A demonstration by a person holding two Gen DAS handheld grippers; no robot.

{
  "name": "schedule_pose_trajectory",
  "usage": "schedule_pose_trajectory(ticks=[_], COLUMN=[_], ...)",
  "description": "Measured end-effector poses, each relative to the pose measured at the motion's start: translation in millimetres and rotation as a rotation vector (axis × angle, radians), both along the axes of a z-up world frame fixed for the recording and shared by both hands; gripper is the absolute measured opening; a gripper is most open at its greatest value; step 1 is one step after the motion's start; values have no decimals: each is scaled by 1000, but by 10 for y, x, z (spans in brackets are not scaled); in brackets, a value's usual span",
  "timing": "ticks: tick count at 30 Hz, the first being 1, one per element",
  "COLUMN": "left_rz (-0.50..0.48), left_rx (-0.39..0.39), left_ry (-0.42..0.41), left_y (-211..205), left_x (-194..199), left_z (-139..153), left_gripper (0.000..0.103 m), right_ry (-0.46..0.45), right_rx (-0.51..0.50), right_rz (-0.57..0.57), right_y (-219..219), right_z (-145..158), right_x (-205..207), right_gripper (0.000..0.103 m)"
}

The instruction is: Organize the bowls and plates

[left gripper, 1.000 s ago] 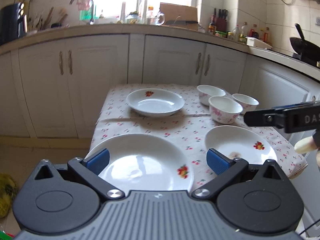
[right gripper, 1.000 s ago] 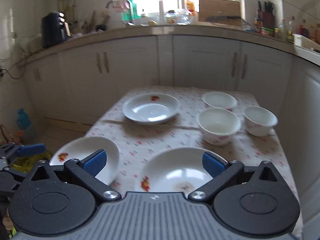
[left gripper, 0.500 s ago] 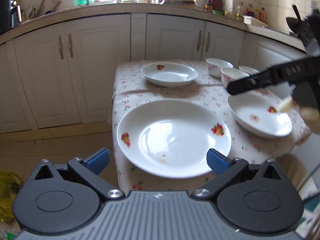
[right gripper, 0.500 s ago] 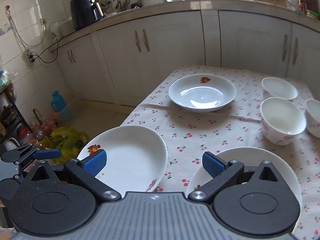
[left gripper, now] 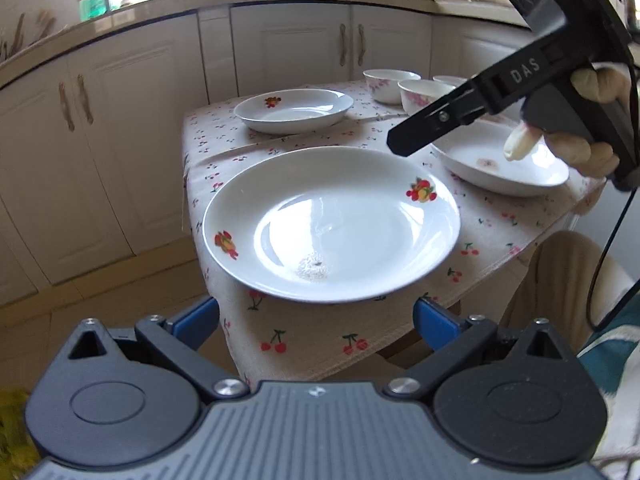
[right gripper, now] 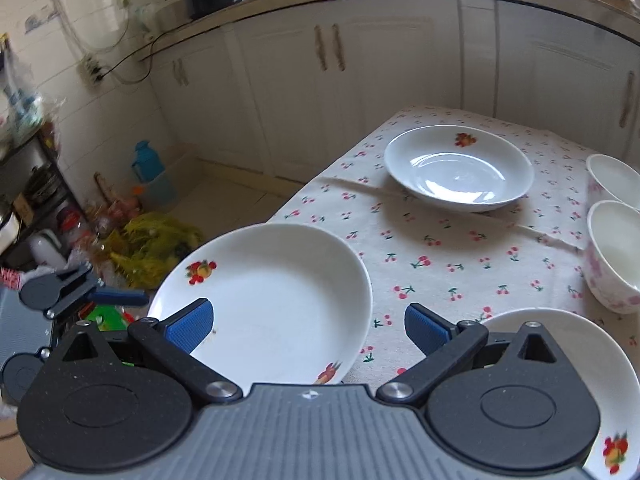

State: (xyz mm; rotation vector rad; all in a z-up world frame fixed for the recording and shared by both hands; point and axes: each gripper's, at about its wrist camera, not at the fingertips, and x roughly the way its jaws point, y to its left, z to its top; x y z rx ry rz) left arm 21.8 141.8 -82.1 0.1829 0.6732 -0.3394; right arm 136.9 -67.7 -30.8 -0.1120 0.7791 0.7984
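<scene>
Both grippers are spread wide and hold nothing — the left gripper (left gripper: 316, 318) hangs just short of the near table edge, in front of the large plate (left gripper: 332, 222) that overhangs the cherry-print tablecloth (left gripper: 312, 336). The right gripper (right gripper: 309, 326) hovers above the near rim of that same plate, with a second plate (right gripper: 600, 364) just to its right. A third plate (right gripper: 458, 168) sits farther back, and two bowls (right gripper: 612, 256) stand at the right edge — all apart, none stacked.
</scene>
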Motion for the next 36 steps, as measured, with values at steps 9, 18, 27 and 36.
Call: schedule_pose_trajectory(ticks=[9, 18, 27, 36], left_rz=[-56, -80, -103, -123], left_rx=[8, 8, 8, 25], left_ry=[-1, 12, 29, 44], left_y=[13, 15, 44, 37], left_x=[124, 208, 280, 330], left_z=[-46, -58, -61, -66], left_gripper=[102, 102, 102, 102], right_ry=[57, 119, 225, 299], right_rx=[-63, -76, -57, -8], right_rz=[43, 66, 76, 87], right_y=[97, 249, 314, 313], right_z=[-124, -185, -316, -338], right_x=[200, 556, 771, 859], right_gripper=[103, 81, 59, 58])
